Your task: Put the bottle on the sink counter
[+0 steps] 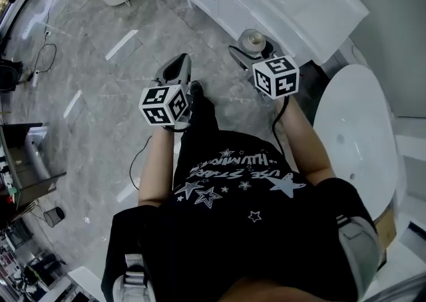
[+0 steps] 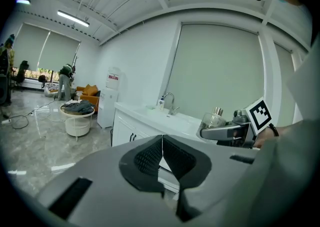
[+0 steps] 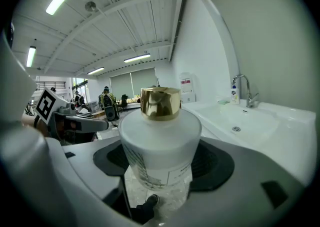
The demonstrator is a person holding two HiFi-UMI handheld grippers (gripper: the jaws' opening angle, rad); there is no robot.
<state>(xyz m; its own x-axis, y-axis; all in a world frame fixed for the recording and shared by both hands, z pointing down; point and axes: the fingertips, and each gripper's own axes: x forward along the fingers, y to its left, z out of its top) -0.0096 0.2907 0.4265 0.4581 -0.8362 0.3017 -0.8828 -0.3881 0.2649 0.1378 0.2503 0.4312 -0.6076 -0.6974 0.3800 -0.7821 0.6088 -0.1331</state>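
Note:
A frosted white bottle (image 3: 159, 143) with a shiny gold cap (image 3: 160, 103) stands upright between the jaws of my right gripper (image 3: 162, 163), which is shut on it. In the head view the bottle (image 1: 253, 40) is held in the air just short of the white sink counter (image 1: 293, 8). The counter's basin (image 3: 240, 121) and faucet (image 3: 243, 91) lie ahead and to the right of the bottle. My left gripper (image 1: 178, 62) hangs over the floor to the left, its pads (image 2: 150, 158) pressed together with nothing between them. From the left gripper view the bottle (image 2: 214, 119) shows at the right.
A white cabinet (image 1: 219, 1) runs under the counter. A large white tub (image 1: 353, 128) stands at the right. The floor is grey marble with cables (image 1: 43, 54). A round white table (image 2: 77, 116) and a water dispenser (image 2: 107, 101) stand further off, and people are in the distance.

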